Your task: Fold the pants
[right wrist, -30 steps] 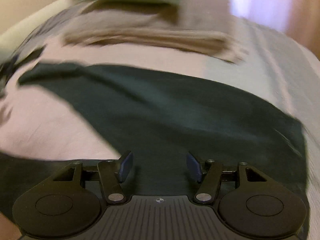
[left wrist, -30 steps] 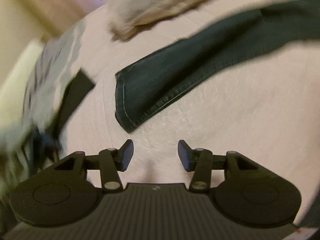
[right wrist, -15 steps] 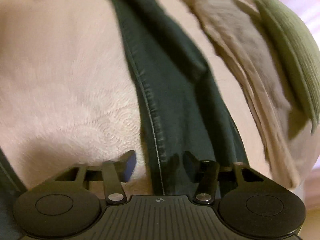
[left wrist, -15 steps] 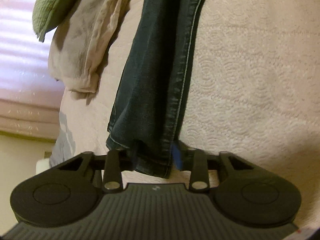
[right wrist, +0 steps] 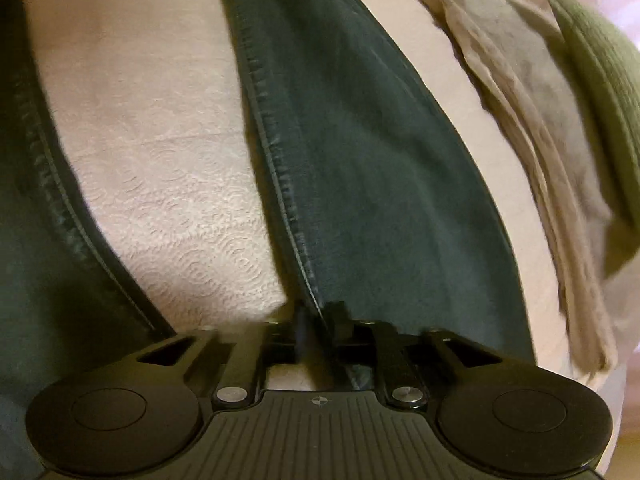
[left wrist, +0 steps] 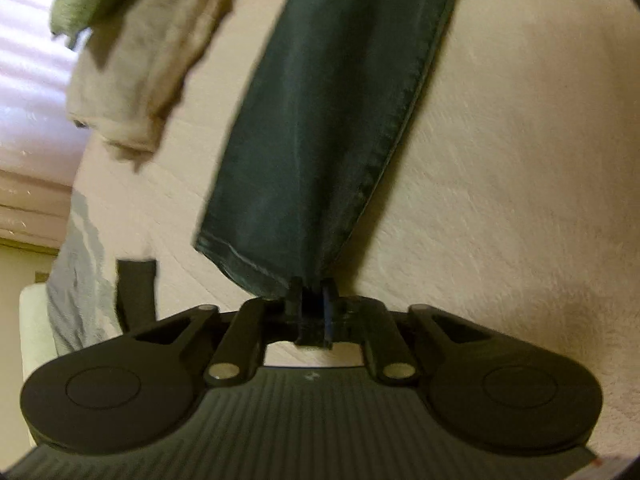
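Readable text: none in either wrist view.
Sign on right tool (right wrist: pixel 318 322): a small round cross mark on its ribbed body.
Sign on left tool (left wrist: pixel 310 300): a faint small mark, perhaps the same, too blurred to tell.

A home bedroom: a bed (left wrist: pixel 500 168) under a pale quilted cover carries loose laundry, dark jeans (left wrist: pixel 332 120) beside a beige garment (left wrist: pixel 144 64) and a green one (right wrist: pixel 600 72).

Both wrist cameras look forward, close over the bed (left wrist: pixel 500 160), sharing the dark pants (left wrist: pixel 320 120) (right wrist: pixel 360 140).
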`<state>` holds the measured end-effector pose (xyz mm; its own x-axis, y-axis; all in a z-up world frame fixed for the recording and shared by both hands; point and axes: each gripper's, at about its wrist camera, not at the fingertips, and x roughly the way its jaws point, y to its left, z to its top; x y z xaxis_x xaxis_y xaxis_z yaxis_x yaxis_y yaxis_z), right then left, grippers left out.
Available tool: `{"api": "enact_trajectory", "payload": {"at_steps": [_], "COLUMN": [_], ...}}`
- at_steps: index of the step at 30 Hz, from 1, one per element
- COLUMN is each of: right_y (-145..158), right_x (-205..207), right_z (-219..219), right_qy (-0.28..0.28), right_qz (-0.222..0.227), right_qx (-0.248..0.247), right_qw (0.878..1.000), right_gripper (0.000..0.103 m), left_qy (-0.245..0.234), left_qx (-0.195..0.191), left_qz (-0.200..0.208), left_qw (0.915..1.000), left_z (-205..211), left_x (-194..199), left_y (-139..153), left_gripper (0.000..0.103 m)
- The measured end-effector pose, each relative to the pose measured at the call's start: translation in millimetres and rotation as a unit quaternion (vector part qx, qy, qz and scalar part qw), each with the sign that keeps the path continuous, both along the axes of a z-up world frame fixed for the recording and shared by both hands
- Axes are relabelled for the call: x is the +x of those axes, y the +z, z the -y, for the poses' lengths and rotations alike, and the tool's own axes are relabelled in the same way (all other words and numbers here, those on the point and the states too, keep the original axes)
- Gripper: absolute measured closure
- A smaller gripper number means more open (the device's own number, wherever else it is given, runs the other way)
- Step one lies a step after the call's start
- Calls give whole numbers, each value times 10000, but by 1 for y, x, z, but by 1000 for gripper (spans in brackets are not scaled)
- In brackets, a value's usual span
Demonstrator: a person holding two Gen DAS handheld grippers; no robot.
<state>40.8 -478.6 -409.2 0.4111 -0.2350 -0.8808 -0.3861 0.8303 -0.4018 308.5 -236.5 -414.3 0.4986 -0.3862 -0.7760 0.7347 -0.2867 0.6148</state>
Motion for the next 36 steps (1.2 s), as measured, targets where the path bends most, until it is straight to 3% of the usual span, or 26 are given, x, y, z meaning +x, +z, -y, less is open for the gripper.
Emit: {"api": "enact_trajectory", "payload": {"at_steps": [2, 8, 13, 17, 22, 25, 28, 30, 32, 35, 36], "right_y": [10, 60, 90, 98, 109, 111, 109, 102, 94, 84, 83], "right_x": [-2, -48, -124, -202, -313, -370, -404, -418, -428, -433, -434], "right_z": [-2, 2, 28, 71, 143, 188, 222, 240, 245, 248, 246], "right_qy": [-135, -1343, -2936, -4262, -5713, -6272, -6505, -6524, -6502, -6413, -6382], "right_qz": [192, 589, 669, 599, 703, 918, 1197, 1254, 1179, 1097, 1100], "right_qx": [106, 706, 934, 950, 1080, 1266, 1700, 1930, 2050, 2072, 2108], "right_qw": [9997, 9867, 9490, 8976, 8106, 7630, 7305, 7221, 7220, 7306, 7323], "right_gripper": [56, 53, 52, 52, 51, 51, 50, 50, 50, 50, 50], "left_qy": [267, 1341, 1781, 1845, 2007, 2068, 2150, 2346, 2681, 3383, 3697], "left_qx": [48, -159, -513, -593, -807, -885, -790, -746, -661, -657, -736], "left_qz": [55, -334, -981, -1295, -1737, -1827, -1778, -1787, -1782, -1833, -1884], "left_qw": [9996, 9903, 9778, 9725, 9608, 9571, 9570, 9526, 9445, 9207, 9069], "left_z": [-6, -35, -53, -59, -51, -44, -32, -32, -40, -59, -68], "left_x": [4, 4, -33, -82, -152, -201, -245, -268, -277, -274, -267], "left_y": [-5, 24, 68, 87, 106, 112, 112, 110, 104, 96, 94], "left_gripper": [81, 81, 76, 71, 64, 57, 44, 41, 40, 40, 40]}}
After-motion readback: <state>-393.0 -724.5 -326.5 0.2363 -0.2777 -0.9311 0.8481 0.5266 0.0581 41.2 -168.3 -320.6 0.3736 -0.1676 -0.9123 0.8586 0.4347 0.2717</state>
